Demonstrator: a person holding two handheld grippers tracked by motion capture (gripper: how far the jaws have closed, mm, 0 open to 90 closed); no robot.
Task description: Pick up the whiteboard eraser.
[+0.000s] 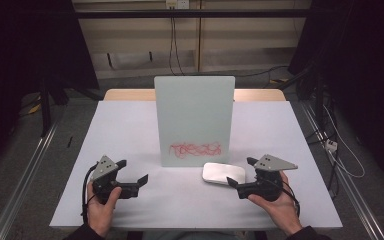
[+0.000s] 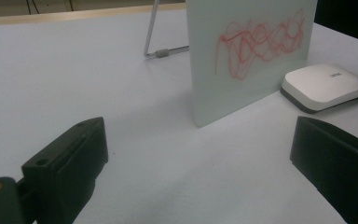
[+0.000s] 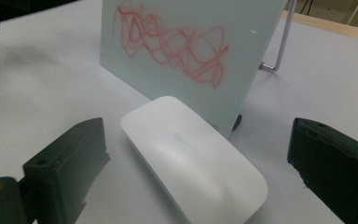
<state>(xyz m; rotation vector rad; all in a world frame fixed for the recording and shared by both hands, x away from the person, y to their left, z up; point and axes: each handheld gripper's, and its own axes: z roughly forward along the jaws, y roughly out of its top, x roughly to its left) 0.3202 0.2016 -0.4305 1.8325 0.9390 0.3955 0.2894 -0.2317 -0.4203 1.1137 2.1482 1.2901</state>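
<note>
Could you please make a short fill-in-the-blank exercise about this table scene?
1. The scribble on the upright board is ____ in colour.
2. The white eraser lies nearest the ____ gripper.
3. The left gripper has its jaws ____.

Missing words: red; right; open

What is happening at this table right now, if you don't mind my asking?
A person sits at the table with a tool in each hand. A glass board stands upright on its stand, with red scribbles low on its face. A white eraser lies flat in front of it. The right tool is open and aimed at the eraser, close beside it but not gripping it. The left tool is open too, resting apart from both.
</note>
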